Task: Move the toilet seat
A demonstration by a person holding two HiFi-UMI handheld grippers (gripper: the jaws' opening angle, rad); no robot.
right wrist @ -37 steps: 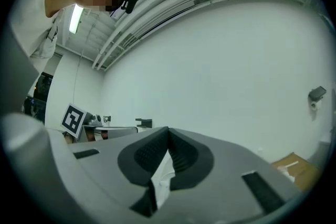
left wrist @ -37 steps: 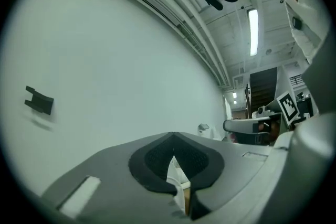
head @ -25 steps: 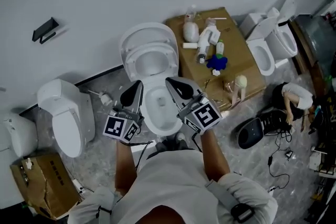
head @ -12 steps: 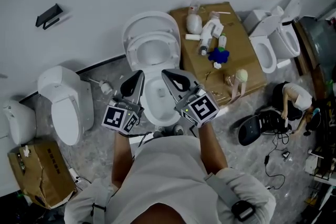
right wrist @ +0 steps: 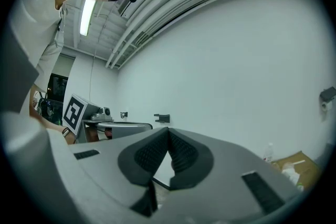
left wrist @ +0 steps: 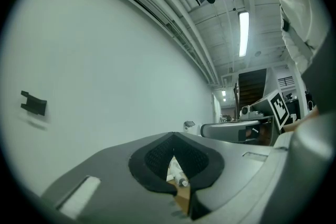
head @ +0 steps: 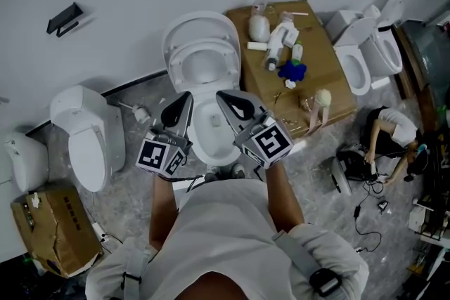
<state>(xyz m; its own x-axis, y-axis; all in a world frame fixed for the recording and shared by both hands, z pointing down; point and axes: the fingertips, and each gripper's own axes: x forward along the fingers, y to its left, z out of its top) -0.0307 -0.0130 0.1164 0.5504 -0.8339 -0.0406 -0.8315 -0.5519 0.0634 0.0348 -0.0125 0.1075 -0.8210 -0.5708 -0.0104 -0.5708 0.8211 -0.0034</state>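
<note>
A white toilet (head: 211, 157) stands against the wall in the middle of the head view. Its seat ring (head: 204, 50) and lid (head: 200, 24) are tipped up towards the wall. Both grippers hover side by side over the open bowl, pointing at the wall. My left gripper (head: 185, 98) is shut with nothing in it, and its closed tips (left wrist: 173, 135) show in the left gripper view. My right gripper (head: 221, 95) is shut too and holds nothing (right wrist: 168, 131). Neither touches the seat.
Another white toilet (head: 88, 147) stands to the left, with a cardboard box (head: 56, 235) near it. A cardboard sheet (head: 316, 74) with bottles lies to the right, then two more toilets (head: 365, 53). A person (head: 390, 130) crouches at the far right among cables.
Both grippers stay shut over the bowl, in about the same place. The head view has shifted slightly. At the right, the crouching person has tipped a dark round object on edge.
</note>
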